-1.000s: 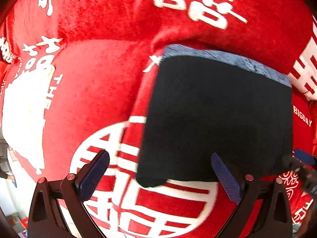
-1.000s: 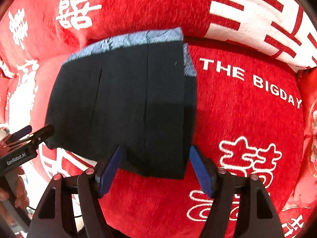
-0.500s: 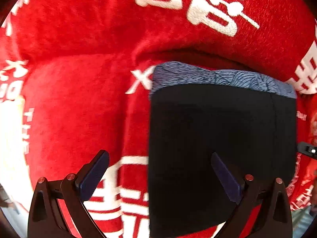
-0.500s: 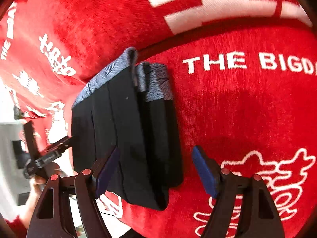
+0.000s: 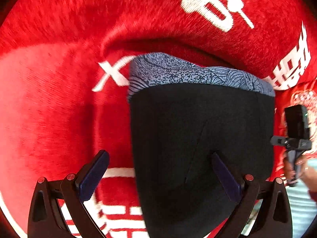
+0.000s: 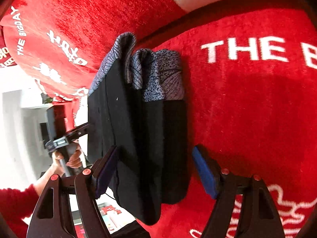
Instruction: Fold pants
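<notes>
In the left wrist view, the far left is red plush fabric with white printed characters (image 5: 49, 119), a soft cushioned surface that fills most of the picture. The left gripper (image 5: 158, 175) stands with its jaws wide apart: its left blue pad hangs over bare red fabric, its right pad over dark cloth, and neither pad presses on anything. Between and beyond the pads lie the folded black pants with a blue-grey patterned waistband (image 5: 198, 138), flat on the red fabric, waistband at the far end against the crease where the seat meets the backrest. At the right edge appears the right gripper (image 5: 295, 142), a black device held in a hand, just beside the pants' right side; from here its jaws cannot be made out.

In the right wrist view, the left edge shows a bright room, a red sleeve (image 6: 11, 202) and the person's hand (image 6: 69, 158) around the handle of the left gripper (image 6: 65, 136), which sits at the pants' left edge. Next come the pants (image 6: 128, 138), folded into several stacked layers whose waistband ends fan out at the top. The right gripper (image 6: 154, 170) is spread wide, straddling the near end of the pants, its left pad just beside the cloth and its right pad apart over the red fabric (image 6: 247, 109), nothing clamped. White letters reading "THE B" lie on the right.
</notes>
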Tool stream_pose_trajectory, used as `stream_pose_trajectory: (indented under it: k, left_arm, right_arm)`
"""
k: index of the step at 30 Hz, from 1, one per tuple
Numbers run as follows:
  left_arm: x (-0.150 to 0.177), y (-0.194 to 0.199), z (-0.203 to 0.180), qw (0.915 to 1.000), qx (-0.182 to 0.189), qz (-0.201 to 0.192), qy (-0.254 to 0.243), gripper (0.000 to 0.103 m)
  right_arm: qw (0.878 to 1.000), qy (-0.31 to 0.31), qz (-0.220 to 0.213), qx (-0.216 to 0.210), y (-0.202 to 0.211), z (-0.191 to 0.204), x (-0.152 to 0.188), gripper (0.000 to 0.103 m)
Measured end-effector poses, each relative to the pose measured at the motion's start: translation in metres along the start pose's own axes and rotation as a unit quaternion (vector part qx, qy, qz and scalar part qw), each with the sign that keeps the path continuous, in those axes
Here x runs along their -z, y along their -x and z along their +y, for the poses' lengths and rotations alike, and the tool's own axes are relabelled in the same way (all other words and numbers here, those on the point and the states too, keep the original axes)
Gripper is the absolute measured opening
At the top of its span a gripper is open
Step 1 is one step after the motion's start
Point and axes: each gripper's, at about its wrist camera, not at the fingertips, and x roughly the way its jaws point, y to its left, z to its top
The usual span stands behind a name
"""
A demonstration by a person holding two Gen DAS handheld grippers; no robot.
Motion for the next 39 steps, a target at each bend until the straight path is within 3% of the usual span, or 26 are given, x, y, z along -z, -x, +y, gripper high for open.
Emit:
stream_pose_trajectory:
  k: [6, 10, 11, 14, 19, 24, 28, 33, 37, 39]
  left_arm:
    - [-0.005, -0.020, 0.007, 0.9984, 0.050, 0.009, 0.025, 0.103]
    - [0.002, -0.022, 0.003, 0.9986, 0.041, -0.004, 0.034, 0.101]
    - [0.006, -0.020, -0.003, 0.9988, 0.039, -0.011, 0.027, 0.088]
    - [0.014, -0.005, -0.019, 0.9990, 0.032, -0.029, 0.007, 0.073]
    - [0.016, 0.014, -0.035, 0.9989, 0.012, -0.045, 0.001, 0.064]
    - [0.031, 0.046, -0.043, 0.9981, 0.011, -0.060, -0.005, 0.063]
    - [0.052, 0.064, -0.051, 0.9980, 0.002, -0.061, -0.015, 0.063]
    - [0.092, 0.057, -0.062, 0.9990, -0.007, -0.042, -0.013, 0.063]
    - [0.123, 0.033, -0.049, 0.9997, -0.024, -0.009, 0.002, 0.064]
    - [0.134, 0.019, -0.041, 0.9991, -0.038, -0.005, 0.020, 0.075]
  right_arm:
    - [0.999, 0.006, 0.006, -0.033, -0.011, -0.002, -0.011, 0.080]
    - [0.999, -0.021, 0.010, -0.035, -0.011, -0.006, -0.015, 0.073]
    - [0.999, -0.025, 0.009, -0.035, -0.011, -0.005, -0.015, 0.066]
    - [0.998, -0.034, 0.004, -0.044, -0.004, -0.002, -0.012, 0.051]
    - [0.998, -0.032, -0.014, -0.051, 0.007, 0.017, -0.003, 0.045]
    - [0.997, -0.026, -0.020, -0.068, 0.021, 0.037, 0.018, 0.044]
    - [0.996, -0.038, -0.025, -0.080, 0.029, 0.048, 0.055, 0.044]
    - [0.994, -0.067, -0.019, -0.079, 0.027, 0.043, 0.105, 0.044]
    - [0.996, -0.078, 0.000, -0.032, 0.004, 0.028, 0.136, 0.045]
    - [0.998, -0.066, 0.005, -0.003, -0.005, 0.025, 0.142, 0.049]
